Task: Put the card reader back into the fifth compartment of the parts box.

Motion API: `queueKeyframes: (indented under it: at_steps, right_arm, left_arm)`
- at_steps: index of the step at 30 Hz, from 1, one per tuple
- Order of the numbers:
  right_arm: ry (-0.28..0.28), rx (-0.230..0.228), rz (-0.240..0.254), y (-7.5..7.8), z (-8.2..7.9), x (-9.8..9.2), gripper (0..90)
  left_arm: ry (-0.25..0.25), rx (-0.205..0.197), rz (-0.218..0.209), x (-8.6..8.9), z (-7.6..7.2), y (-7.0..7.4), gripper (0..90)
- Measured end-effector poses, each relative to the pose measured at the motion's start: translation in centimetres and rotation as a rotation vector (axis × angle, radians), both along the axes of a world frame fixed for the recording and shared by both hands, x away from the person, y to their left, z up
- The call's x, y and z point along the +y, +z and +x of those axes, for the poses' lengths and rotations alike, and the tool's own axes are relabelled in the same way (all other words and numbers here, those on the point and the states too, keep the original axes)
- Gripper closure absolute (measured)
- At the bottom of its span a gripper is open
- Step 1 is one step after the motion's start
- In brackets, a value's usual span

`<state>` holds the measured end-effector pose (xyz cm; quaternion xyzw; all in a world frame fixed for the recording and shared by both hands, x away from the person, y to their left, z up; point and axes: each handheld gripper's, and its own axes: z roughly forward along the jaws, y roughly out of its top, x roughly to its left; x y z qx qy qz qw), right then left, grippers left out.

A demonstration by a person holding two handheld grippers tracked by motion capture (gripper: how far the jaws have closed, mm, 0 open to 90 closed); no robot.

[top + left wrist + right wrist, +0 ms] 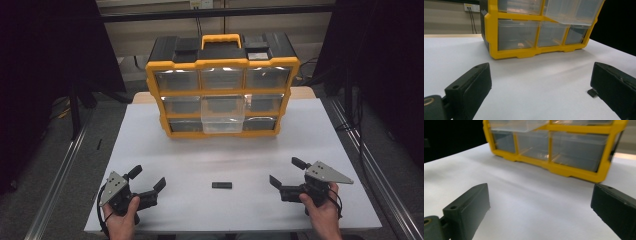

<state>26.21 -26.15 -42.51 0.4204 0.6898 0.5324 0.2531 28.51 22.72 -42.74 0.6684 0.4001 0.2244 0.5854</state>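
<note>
Yellow drawer cabinet [222, 95] stands beyond, middle drawer [222, 116] pulled out; small black block [221, 185] lies between the wide-open, empty left gripper [149, 181] and right gripper [286, 174]; drawer contents unclear.

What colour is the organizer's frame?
Yellow frame with a black top, clearest in the high view.

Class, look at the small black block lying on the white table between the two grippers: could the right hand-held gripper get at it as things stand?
Probably yes. The right hand-held gripper is open, and only bare white table lies between it and the small black block. The yellow organizer stands well behind.
</note>
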Motion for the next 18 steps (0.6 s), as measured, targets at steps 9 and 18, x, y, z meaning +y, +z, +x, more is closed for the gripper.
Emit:
queueKeyframes:
  at_steps: [9,18]
  right_arm:
    - [0.100,0.042,-0.021,0.2,0.5,1.1,2.3]
    - [0.182,0.070,-0.033,0.3,0.9,2.4,2.3]
  left_arm:
    - [-0.018,0.003,0.009,0.0,0.1,0.0,4.4]
    - [-0.026,0.006,0.010,0.0,0.1,0.0,5.2]
